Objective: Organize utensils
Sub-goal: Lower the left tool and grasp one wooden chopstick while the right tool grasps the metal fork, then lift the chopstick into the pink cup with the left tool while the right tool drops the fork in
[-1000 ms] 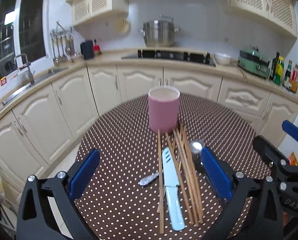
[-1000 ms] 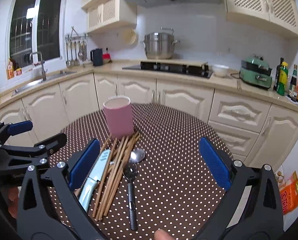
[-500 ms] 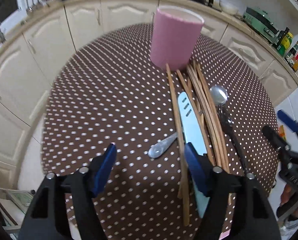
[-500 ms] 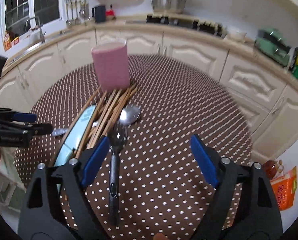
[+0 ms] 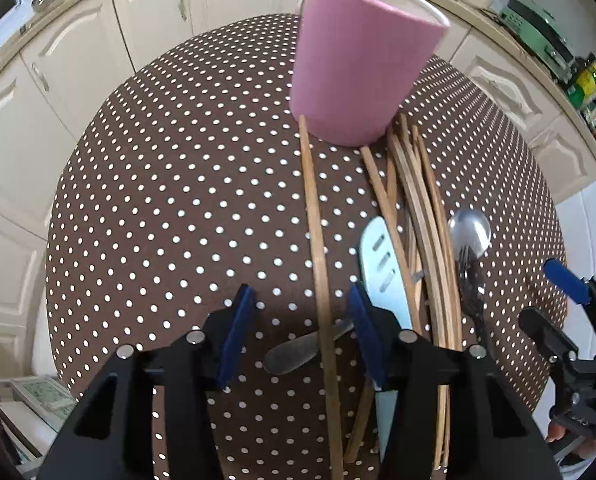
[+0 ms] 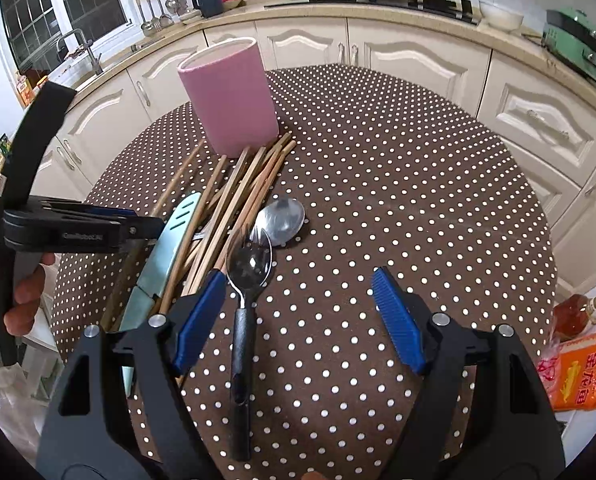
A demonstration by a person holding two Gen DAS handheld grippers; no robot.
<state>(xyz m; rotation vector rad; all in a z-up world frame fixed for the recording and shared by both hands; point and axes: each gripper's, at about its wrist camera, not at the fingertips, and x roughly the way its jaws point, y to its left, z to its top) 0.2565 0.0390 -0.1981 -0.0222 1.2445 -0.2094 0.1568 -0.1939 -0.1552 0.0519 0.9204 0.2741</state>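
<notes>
Left gripper (image 5: 298,334) hangs low over the polka-dot table (image 5: 157,200), jaws parted around one long chopstick (image 5: 316,240) and a metal handle (image 5: 298,354), gripping nothing. Right gripper (image 6: 298,316) gapes wide above the black-handled spoon (image 6: 243,308). Chopsticks (image 6: 237,204), pale blue knife (image 6: 165,248) and silver spoon (image 6: 279,220) lie mid-table, fanned before the upright pink cup (image 6: 229,96).

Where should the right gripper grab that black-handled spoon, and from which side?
Grip the black-handled spoon mid-handle, coming straight down with the right gripper, jaws across the handle. It lies flat and clear there; its bowl touches the chopsticks and the silver spoon.
</notes>
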